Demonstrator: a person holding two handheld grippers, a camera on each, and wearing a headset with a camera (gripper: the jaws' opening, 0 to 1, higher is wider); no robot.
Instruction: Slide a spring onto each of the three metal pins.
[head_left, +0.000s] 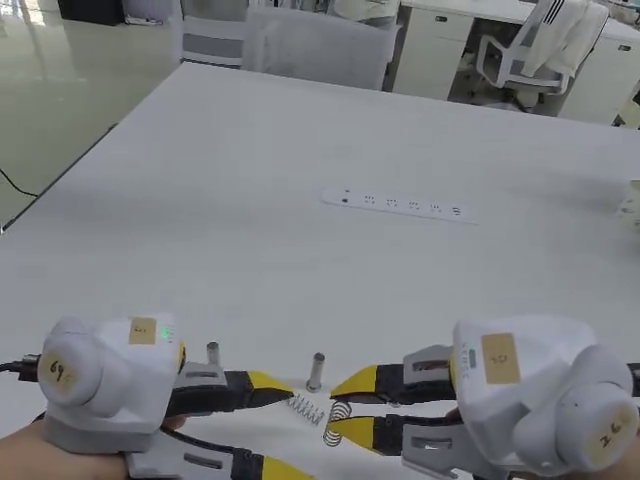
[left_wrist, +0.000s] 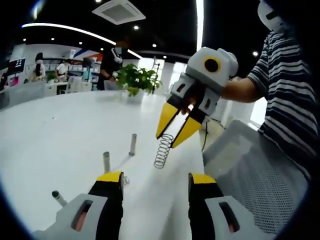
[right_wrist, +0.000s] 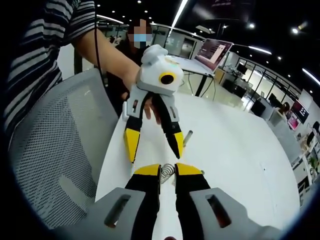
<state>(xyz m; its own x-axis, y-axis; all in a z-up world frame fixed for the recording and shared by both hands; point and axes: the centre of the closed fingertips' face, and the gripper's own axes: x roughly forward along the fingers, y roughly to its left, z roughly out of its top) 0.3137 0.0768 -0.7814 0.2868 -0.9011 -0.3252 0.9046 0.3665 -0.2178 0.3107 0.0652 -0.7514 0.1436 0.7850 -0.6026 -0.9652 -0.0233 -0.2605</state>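
Two short metal pins stand upright on the white table, one (head_left: 213, 352) by the left gripper and one (head_left: 317, 370) between the two grippers. In the left gripper view, pins (left_wrist: 133, 144) (left_wrist: 106, 161) stand ahead and a third pin (left_wrist: 58, 197) leans at the lower left. My right gripper (head_left: 335, 412) (right_wrist: 167, 170) is shut on a spring (head_left: 307, 408) (right_wrist: 168, 173), which hangs from its yellow tips (left_wrist: 167, 140). The spring (left_wrist: 162, 151) reaches down to the table. My left gripper (head_left: 272, 428) (left_wrist: 155, 177) faces it, open, with nothing between its jaws. A small coil (left_wrist: 125, 179) lies by its left tip.
A white power strip (head_left: 398, 203) lies mid-table, well beyond the pins. The table's near edge runs just beside the grippers, with a grey mesh chair (right_wrist: 55, 150) below it. Office chairs (head_left: 530, 50) stand past the far edge. A potted plant (left_wrist: 137, 80) sits at the table's end.
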